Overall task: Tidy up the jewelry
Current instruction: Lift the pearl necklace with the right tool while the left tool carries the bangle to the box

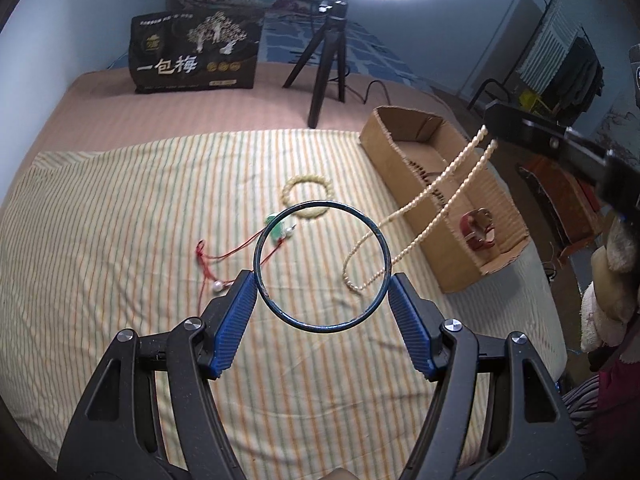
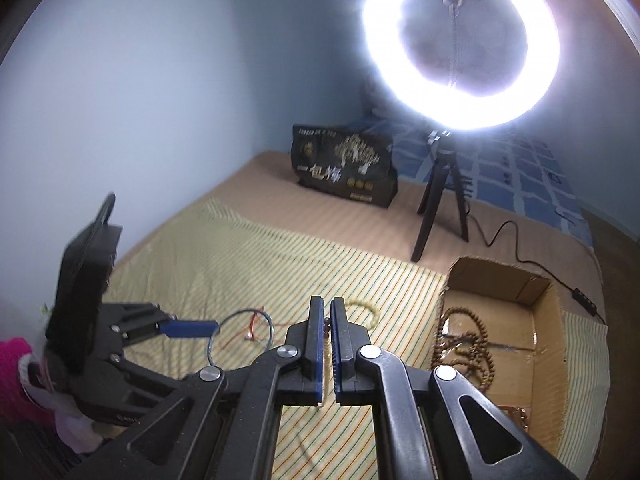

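My left gripper (image 1: 321,278) is shut on a thin dark bangle (image 1: 376,236), gripped by its sides between the blue pads and held above the striped cloth. My right gripper (image 2: 327,308) is shut on a pearl necklace (image 2: 329,354), which shows in the narrow gap between its pads. In the left wrist view the pearl necklace (image 1: 440,178) hangs in a long loop from the right gripper (image 1: 504,118) beside the cardboard box (image 1: 400,152). On the cloth lie a yellow bead bracelet (image 1: 304,196) and a green pendant (image 1: 276,230) on a red cord.
The cardboard box (image 2: 500,276) holds brown bead strings (image 2: 464,344) and a red bangle (image 1: 478,232). A ring light (image 2: 460,40) on a black tripod (image 1: 324,64) and a black printed bag (image 1: 196,56) stand at the back. A pink sleeve (image 2: 12,380) shows at the left.
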The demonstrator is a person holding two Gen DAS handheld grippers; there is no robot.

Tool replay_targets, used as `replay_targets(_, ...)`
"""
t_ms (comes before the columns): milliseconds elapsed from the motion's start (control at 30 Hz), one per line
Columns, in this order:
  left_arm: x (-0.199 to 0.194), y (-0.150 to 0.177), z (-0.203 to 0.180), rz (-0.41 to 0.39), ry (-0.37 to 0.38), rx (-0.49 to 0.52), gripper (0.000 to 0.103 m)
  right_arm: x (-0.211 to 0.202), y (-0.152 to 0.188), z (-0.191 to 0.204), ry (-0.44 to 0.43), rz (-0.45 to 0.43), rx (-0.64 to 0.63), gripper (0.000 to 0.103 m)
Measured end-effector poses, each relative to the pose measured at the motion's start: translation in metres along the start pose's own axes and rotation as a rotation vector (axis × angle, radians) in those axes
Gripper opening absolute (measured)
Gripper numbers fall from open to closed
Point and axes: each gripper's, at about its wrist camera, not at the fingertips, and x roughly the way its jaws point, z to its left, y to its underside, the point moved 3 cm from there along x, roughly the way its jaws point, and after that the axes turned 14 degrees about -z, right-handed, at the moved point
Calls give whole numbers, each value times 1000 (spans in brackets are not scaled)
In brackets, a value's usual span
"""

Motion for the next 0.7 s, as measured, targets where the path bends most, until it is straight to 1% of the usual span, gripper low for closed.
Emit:
replay_targets(133,0,-6,-13,-15,15,14,70,-12,-11,-10,12,-44,28,0)
replay_targets(333,5,-14,-32,-24,44,23,70,-35,-33,-32,35,-132,87,0)
replay_targets(500,8,-21,-51,-39,69,39,70,-57,-48,-53,71,-204,122,0)
replay_targets(700,14,-25,-75,-47,94,75,70,-69,-50,-84,133,-221,164,0)
